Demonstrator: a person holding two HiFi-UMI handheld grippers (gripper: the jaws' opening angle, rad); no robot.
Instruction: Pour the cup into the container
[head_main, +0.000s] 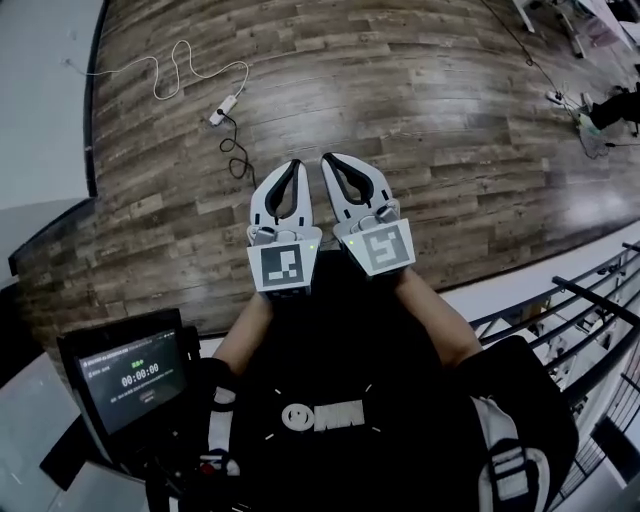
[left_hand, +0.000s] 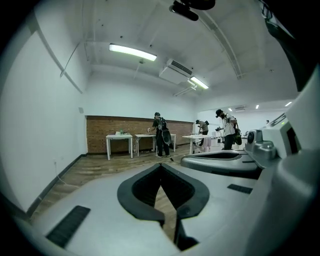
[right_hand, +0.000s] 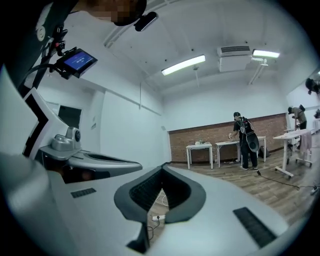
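Note:
No cup and no container appear in any view. In the head view my left gripper (head_main: 294, 164) and right gripper (head_main: 327, 159) are held side by side in front of the person's body, over a wooden floor (head_main: 400, 110). Both point away and almost level. The jaws of each are shut with their tips touching and nothing between them. The left gripper view looks along its shut jaws (left_hand: 161, 165) into a large room, with the right gripper's body (left_hand: 220, 162) beside it. In the right gripper view its jaws (right_hand: 162, 170) are shut, and the left gripper's body (right_hand: 90, 160) shows at left.
A white cable with a power strip (head_main: 222, 108) lies on the floor ahead. A small screen (head_main: 135, 378) sits at lower left, a black railing (head_main: 590, 310) at right. White tables (left_hand: 120, 142) stand along a far brick wall, with several people (left_hand: 161, 135) near them.

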